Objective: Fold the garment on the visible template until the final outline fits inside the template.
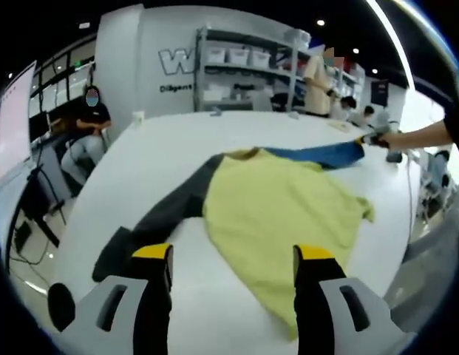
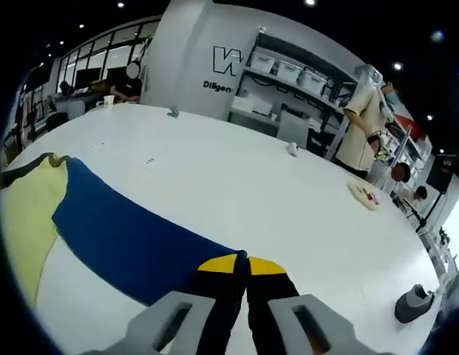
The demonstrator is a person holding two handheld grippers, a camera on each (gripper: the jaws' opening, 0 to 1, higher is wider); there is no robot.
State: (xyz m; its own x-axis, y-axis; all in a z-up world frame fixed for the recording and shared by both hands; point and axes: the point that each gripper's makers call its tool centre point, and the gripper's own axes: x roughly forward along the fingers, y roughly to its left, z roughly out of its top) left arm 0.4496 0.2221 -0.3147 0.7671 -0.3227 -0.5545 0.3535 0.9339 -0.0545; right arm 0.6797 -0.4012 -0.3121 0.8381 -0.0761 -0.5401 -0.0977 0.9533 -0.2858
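A garment lies spread on the white table [image 1: 140, 159]. It has a yellow body [image 1: 277, 211], a dark grey sleeve [image 1: 166, 214] reaching toward me on the left, and a blue sleeve [image 1: 325, 154] stretched out to the far right. My left gripper [image 1: 233, 253] hovers open above the yellow body's near edge, with nothing between its jaws. At the far end of the blue sleeve, my right gripper [image 1: 373, 138] is held by a person's arm. In the right gripper view the blue sleeve [image 2: 133, 237] runs from the yellow body [image 2: 22, 214] to my right gripper [image 2: 244, 262], which is shut on the sleeve's end.
A small white cup [image 1: 138, 116] stands near the table's far edge. A small object [image 2: 292, 148], a pale cloth [image 2: 366, 194] and a dark grey item [image 2: 414, 303] lie on the table to the right. Shelves with bins [image 1: 247, 66] and people stand beyond the table.
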